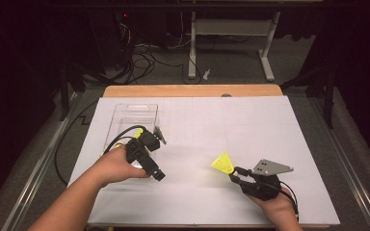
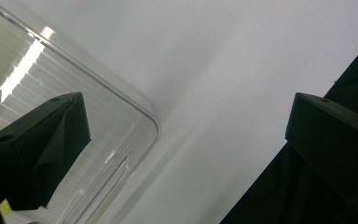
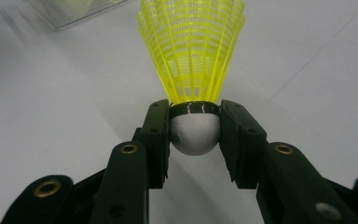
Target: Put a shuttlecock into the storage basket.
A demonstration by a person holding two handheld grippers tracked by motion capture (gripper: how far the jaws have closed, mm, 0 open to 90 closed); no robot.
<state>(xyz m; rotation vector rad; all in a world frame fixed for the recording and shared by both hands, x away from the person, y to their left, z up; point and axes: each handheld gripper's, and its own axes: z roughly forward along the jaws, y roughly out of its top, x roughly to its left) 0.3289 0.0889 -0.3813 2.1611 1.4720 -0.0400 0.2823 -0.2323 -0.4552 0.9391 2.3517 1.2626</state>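
I have the right gripper (image 3: 195,135) clamped on the shuttlecock (image 3: 193,56), its jaws pinching the silver rounded base while the yellow skirt points away, above the white table (image 1: 250,130) near its front right. My left gripper (image 2: 186,154) has its jaws wide apart at the corner of the clear box (image 1: 131,115), with nothing between them.

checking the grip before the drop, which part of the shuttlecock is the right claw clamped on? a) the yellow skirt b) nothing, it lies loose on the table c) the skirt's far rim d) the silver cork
d: in the right gripper view the right claw has both pads pressed against the rounded silver cork of the shuttlecock, with the yellow skirt standing free beyond the jaws.
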